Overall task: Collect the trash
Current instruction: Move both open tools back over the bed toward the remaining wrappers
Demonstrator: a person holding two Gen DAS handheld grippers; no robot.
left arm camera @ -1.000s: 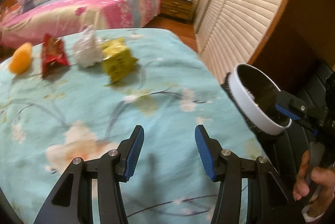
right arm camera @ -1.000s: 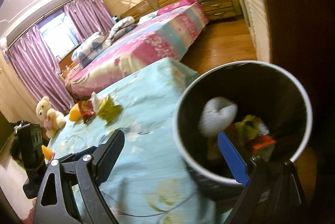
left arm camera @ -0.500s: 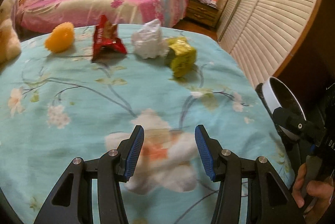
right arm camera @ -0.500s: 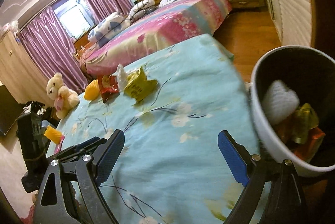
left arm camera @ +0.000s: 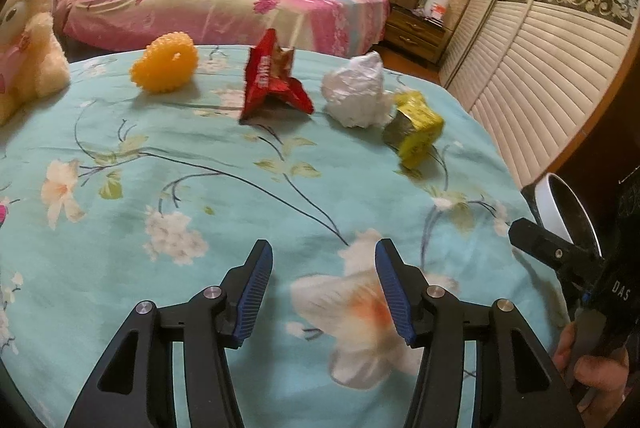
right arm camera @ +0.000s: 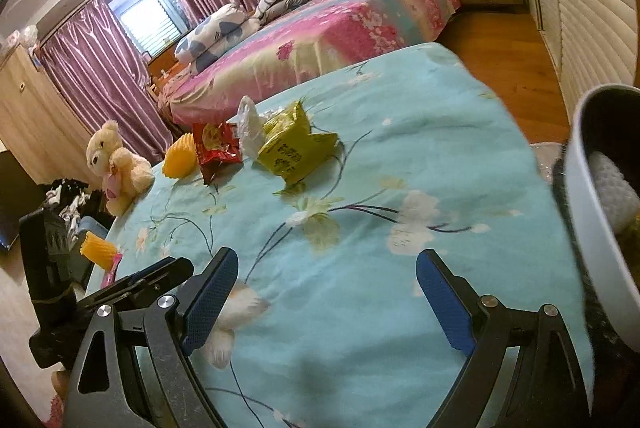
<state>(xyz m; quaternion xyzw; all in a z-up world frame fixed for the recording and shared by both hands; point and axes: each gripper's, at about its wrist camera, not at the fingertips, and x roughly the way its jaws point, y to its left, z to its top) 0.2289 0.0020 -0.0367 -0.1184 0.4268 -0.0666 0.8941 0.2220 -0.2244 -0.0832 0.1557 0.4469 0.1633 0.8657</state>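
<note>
Left gripper point(left arm camera: 323, 286) jaws, just opening, hold nothing; right gripper point(right arm camera: 326, 298) is spread wide, empty. Only the right wrist view shows the bin point(right arm camera: 588, 240) contents (white wad).

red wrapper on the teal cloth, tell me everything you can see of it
The red wrapper is a crumpled, glossy snack packet with white lettering, torn open at the top, where a paler inside shows. It stands partly upright on the teal flowered cloth, its creased corners splayed out at the base. It sits between the orange spiky ball and the white crumpled paper. No claw touches it.
</note>
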